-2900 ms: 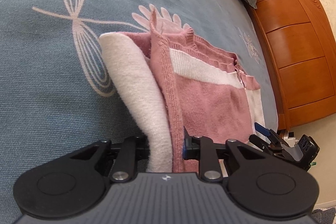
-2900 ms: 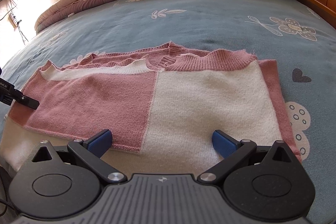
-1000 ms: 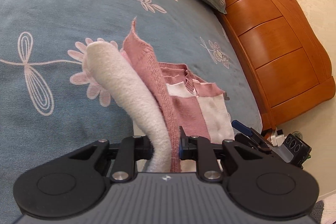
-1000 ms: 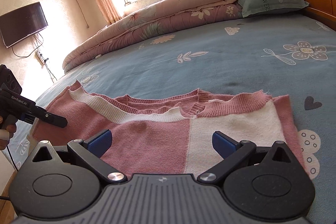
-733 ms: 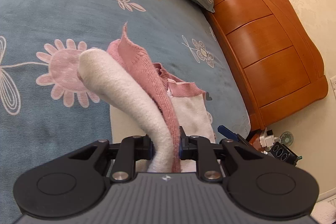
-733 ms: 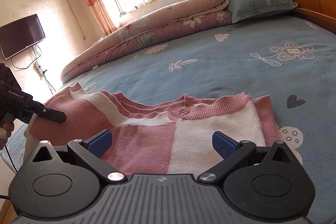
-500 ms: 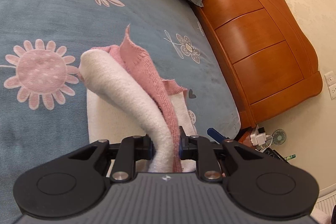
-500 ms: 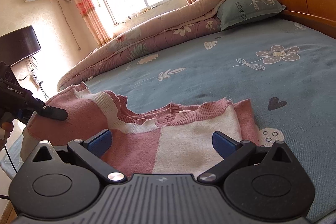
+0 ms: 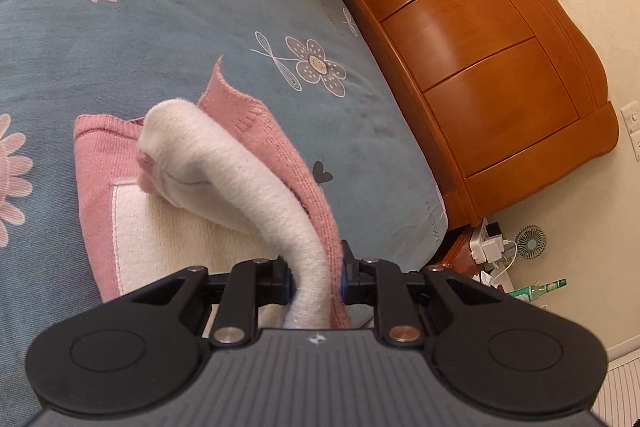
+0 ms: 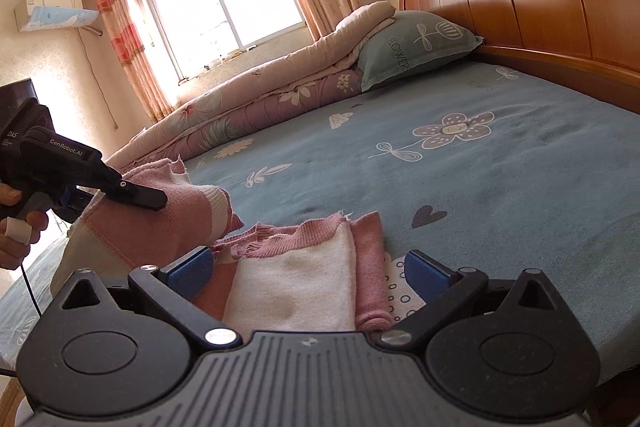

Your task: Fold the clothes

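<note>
A pink and cream knit sweater (image 9: 240, 179) lies on the blue flowered bedsheet (image 9: 160, 39). My left gripper (image 9: 314, 275) is shut on a bunched edge of it and holds that side lifted, so a cream and pink roll arches over the flat part. In the right wrist view the same sweater (image 10: 296, 291) lies low at centre. There a hand holds the left gripper (image 10: 158, 203) at the left, carrying the raised pink flap. My right gripper (image 10: 308, 273) stands open and low over the flat near part of the sweater, its blue pads (image 10: 188, 271) wide apart.
An orange wooden headboard (image 9: 480, 47) runs along the right of the bed, with a grey-green pillow (image 10: 412, 47) and a rolled quilt (image 10: 260, 95) beyond. Past the bed corner, a small fan (image 9: 530, 241), a charger and a green bottle lie on the floor.
The left gripper has carried the lifted side of the sweater across toward the headboard side, over the flat half. The right gripper has moved along the bed and stayed open.
</note>
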`<state>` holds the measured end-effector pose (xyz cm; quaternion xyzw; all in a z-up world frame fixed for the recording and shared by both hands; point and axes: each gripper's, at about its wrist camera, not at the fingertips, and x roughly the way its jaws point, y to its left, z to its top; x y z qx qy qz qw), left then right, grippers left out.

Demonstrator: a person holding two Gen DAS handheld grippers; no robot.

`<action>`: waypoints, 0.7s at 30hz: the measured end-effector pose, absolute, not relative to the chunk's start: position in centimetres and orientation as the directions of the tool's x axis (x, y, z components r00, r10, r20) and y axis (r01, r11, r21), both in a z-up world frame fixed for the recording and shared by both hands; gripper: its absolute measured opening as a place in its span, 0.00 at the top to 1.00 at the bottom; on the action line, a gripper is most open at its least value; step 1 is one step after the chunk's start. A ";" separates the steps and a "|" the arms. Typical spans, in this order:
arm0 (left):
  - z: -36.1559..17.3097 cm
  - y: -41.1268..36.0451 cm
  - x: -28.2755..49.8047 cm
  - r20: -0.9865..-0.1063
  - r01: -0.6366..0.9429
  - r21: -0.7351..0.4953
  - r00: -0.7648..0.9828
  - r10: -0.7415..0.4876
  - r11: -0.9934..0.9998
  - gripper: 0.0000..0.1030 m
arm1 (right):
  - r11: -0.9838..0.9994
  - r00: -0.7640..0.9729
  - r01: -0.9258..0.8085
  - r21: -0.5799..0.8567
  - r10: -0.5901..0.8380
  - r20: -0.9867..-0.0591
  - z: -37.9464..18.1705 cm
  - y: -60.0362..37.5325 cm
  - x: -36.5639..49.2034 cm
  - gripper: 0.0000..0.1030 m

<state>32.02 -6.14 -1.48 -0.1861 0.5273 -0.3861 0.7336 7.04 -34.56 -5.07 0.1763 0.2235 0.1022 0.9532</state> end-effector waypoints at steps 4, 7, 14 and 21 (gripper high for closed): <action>-2.6 -8.8 32.8 -0.672 0.361 -0.654 0.126 -0.730 0.665 0.82 | 0.915 0.887 -0.097 0.393 0.258 -0.382 -5.1 -35.5 6.5 0.00; -3.6 -10.5 33.4 -0.698 0.353 -0.638 0.109 -0.708 0.684 0.82 | 0.914 0.891 -0.084 0.396 0.247 -0.380 -5.1 -36.0 6.2 0.00; -5.9 -13.9 34.3 -0.748 0.357 -0.601 0.063 -0.661 0.715 0.82 | 0.917 0.896 -0.060 0.394 0.224 -0.383 -5.2 -36.9 5.7 0.00; -8.2 -15.9 34.9 -0.779 0.336 -0.583 0.027 -0.626 0.740 0.81 | 0.919 0.892 -0.055 0.391 0.221 -0.395 -5.4 -36.8 5.6 0.00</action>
